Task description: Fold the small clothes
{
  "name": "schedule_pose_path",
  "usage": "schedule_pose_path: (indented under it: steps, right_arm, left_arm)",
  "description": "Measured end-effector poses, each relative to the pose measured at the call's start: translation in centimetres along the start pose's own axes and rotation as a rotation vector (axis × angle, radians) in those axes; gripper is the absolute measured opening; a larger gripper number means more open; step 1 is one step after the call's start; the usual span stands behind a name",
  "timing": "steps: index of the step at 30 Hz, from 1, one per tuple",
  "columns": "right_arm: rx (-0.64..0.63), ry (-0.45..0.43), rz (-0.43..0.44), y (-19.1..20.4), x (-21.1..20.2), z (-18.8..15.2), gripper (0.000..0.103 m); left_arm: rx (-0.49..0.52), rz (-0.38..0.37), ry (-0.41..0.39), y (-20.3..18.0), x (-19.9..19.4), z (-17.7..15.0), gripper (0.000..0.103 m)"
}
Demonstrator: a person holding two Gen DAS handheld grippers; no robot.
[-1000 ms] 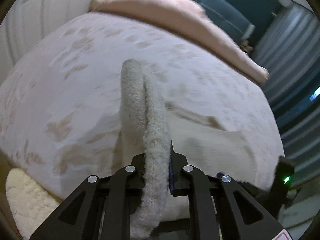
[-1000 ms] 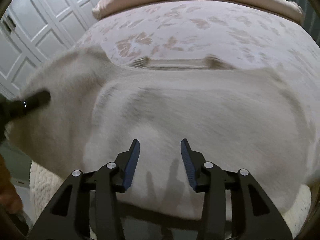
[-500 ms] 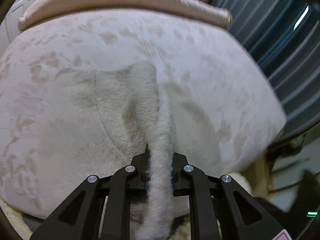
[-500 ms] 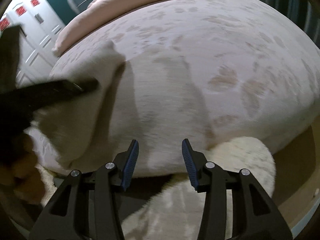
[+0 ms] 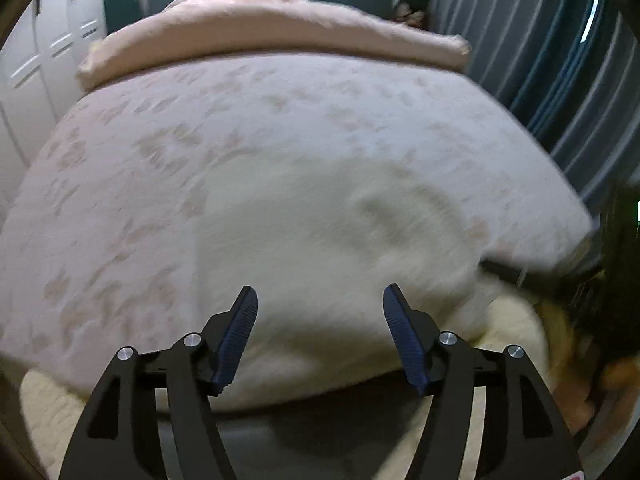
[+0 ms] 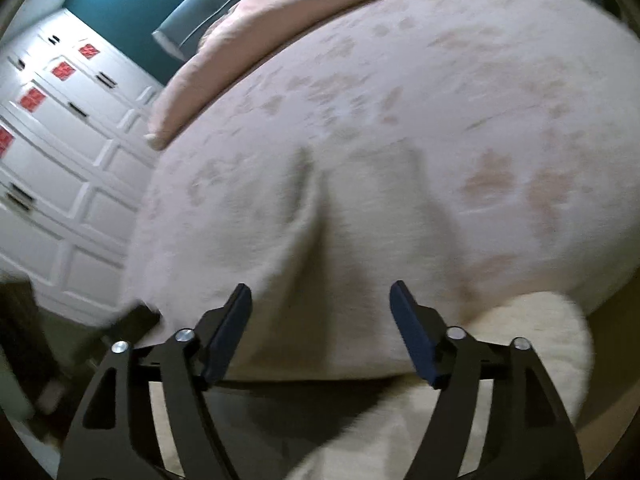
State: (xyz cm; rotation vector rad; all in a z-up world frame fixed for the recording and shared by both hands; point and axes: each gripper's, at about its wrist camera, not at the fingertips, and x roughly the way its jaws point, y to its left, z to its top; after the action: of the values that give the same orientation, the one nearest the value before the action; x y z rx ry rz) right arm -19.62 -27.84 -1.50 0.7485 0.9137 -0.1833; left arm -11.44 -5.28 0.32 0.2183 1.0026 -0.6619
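The left gripper [image 5: 320,312] stands with its jaws spread wide and nothing between them, its blue pads [image 5: 236,336] framing the lower centre of the left wrist view. Just beyond and between the fingertips lies the cream garment [image 5: 320,232], a soft fleecy piece spread over the near edge of the bed [image 5: 120,184]; it fills the middle of the frame and reaches down behind the pads, though blur hides whether the fingers touch it. The right gripper [image 6: 320,312] is likewise spread apart and empty-handed, low in the right wrist view. Here the cream garment [image 6: 352,264] sits directly ahead between the fingertips, with a raised fold running from the centre of the frame down toward the left pad [image 6: 228,336]. Farther out, the floral bedspread stretches to the upper right. A pink folded duvet [image 5: 272,24] lies across the far end of the bed at the top of the left view. White panelled wardrobe doors [image 6: 60,168] fill the left side of the right view, and a fluffy cream rug [image 6: 540,352] shows at lower right below the bed edge.
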Motion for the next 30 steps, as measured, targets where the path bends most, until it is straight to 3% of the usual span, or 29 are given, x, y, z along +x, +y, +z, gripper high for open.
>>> schedule_pose_path:
  steps: [3, 10, 12, 13, 15, 17, 20, 21, 22, 25, 26, 30]
  right_arm:
    - [0.010, 0.058, 0.068, 1.6, 2.8, 0.6, 0.072]
    - [0.000, 0.161, 0.088, 4.9, 6.8, 1.2, 0.076]
    - [-0.029, 0.177, 0.048, 5.4, 8.0, 1.3, 0.054]
    - [-0.060, 0.185, 0.016, 5.8, 8.3, 1.5, 0.027]
    - [-0.109, 0.127, 0.028, 6.7, 6.5, 2.0, 0.022]
    - [-0.137, -0.006, 0.159, 7.3, 1.8, 3.1, 0.020]
    - [-0.121, -0.130, 0.246, 5.8, -2.5, 3.6, 0.020]
    - [-0.111, -0.144, 0.229, 4.5, -2.9, 3.5, 0.020]
    - [-0.097, -0.128, 0.159, 2.7, -2.2, 3.3, 0.020]
    - [-0.049, 0.023, -0.097, -2.7, 2.6, 2.1, 0.020]
    - [-0.016, 0.062, -0.124, -4.4, 4.1, 1.2, 0.020]
    - [-0.011, 0.027, -0.089, -4.4, 3.9, 0.7, 0.022]
  left_arm:
    - [-0.052, 0.054, 0.064, 2.5, 0.9, -2.5, 0.063]
    - [-0.093, 0.096, 0.111, 4.0, 2.1, -4.5, 0.063]
    - [-0.088, 0.110, 0.111, 4.1, 2.5, -4.7, 0.063]
    - [-0.090, 0.116, 0.115, 4.2, 2.8, -4.7, 0.063]
    - [-0.095, 0.104, 0.114, 4.4, 2.7, -4.4, 0.063]
    - [-0.091, 0.085, 0.085, 4.3, 1.5, -4.2, 0.063]
    - [-0.074, 0.079, 0.055, 4.2, 0.6, -3.9, 0.063]
    - [-0.078, 0.082, 0.056, 4.3, 0.6, -3.8, 0.063]
    - [-0.086, 0.074, 0.055, 4.5, 0.6, -3.7, 0.063]
    - [-0.126, 0.039, 0.066, 4.8, 0.9, -3.3, 0.063]
    - [-0.134, 0.021, 0.070, 4.7, 1.0, -3.1, 0.063]
    - [-0.140, -0.019, 0.051, 3.5, 1.0, -1.3, 0.063]
